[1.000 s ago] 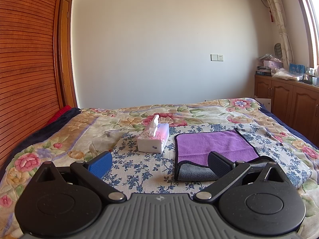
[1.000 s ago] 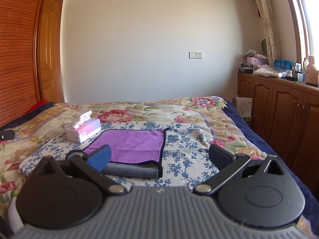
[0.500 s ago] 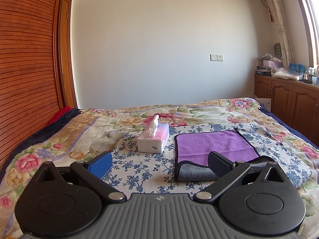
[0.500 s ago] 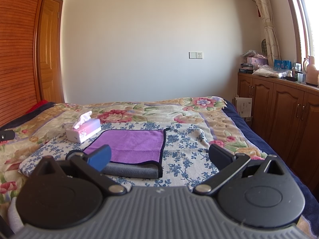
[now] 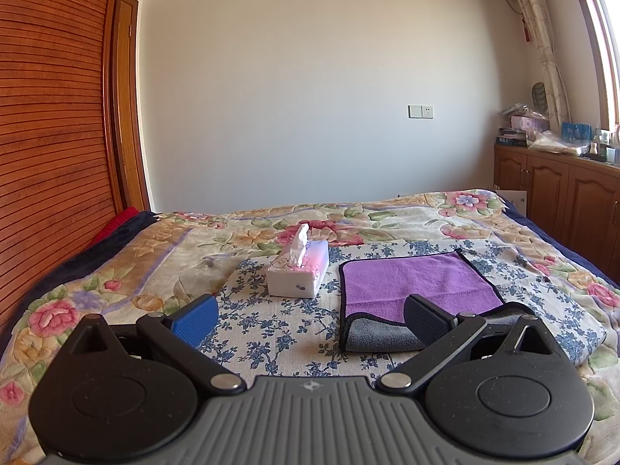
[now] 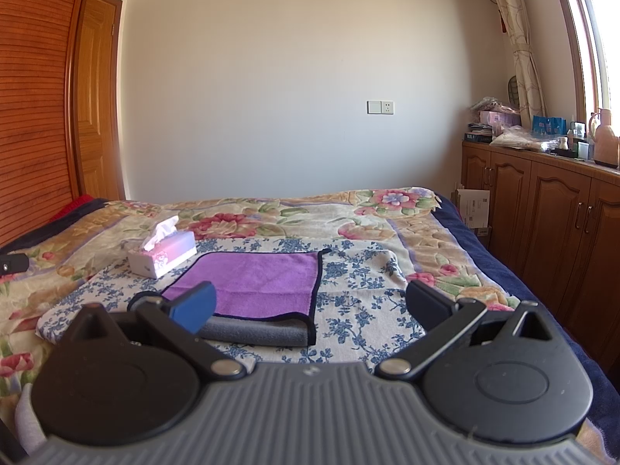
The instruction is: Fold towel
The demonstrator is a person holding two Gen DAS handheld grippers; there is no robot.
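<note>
A purple towel with a dark border lies on a blue-flowered cloth on the bed, its near edge rolled so the grey underside shows. It also shows in the right wrist view. My left gripper is open and empty, hovering short of the towel's near left corner. My right gripper is open and empty, held short of the towel's near edge.
A white and pink tissue box stands just left of the towel, also in the right wrist view. The flowered bedspread spreads around. Wooden cabinets line the right side, a wooden wardrobe the left.
</note>
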